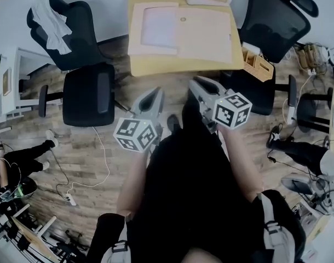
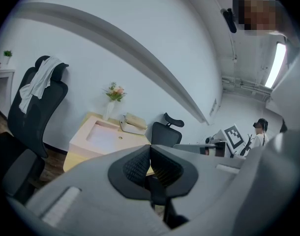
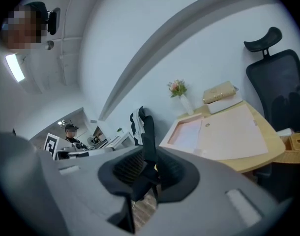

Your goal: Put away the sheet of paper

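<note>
Two empty grippers (left gripper jaws together, right gripper jaws apart) off the desk; sheet of paper seemingly unstowed.

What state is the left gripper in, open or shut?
Shut. In the left gripper view, the left gripper shows its dark pads meeting at the tips, with no gap and nothing between them.
</note>
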A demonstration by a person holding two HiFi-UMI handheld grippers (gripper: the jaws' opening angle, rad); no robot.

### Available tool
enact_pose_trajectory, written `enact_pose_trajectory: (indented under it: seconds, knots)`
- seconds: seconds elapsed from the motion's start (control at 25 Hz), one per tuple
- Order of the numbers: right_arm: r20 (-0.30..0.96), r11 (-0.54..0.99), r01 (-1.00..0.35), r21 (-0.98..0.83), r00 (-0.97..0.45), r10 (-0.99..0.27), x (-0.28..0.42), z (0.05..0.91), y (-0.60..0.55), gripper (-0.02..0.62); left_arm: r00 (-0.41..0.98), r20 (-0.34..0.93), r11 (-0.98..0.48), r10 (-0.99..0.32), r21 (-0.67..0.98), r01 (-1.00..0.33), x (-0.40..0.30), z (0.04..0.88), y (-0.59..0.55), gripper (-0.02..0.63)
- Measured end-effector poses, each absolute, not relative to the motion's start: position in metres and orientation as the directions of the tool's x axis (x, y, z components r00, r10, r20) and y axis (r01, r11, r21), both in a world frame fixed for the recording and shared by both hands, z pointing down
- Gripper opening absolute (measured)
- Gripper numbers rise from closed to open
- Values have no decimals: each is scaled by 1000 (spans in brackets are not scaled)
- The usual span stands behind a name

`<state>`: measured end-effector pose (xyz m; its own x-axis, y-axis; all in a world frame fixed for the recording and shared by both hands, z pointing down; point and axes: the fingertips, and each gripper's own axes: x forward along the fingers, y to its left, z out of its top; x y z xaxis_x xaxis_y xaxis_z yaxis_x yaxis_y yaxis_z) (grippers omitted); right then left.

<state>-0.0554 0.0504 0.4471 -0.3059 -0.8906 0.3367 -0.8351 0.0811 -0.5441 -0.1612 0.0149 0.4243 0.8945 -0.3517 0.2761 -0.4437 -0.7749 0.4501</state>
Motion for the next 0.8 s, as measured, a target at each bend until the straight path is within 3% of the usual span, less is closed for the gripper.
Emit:
enact_pose_trajectory:
  seconds: [0.32, 0.8]
  knots:
    - [310, 102, -864, -492, -283, -908, -61, 425, 63, 8, 899, 261, -784, -352, 443, -435, -161, 419, 20, 9]
    - [300, 136, -894, -427, -282, -911, -68, 404, 67, 5, 906, 249, -796, -342, 435, -421, -158, 409, 21, 9]
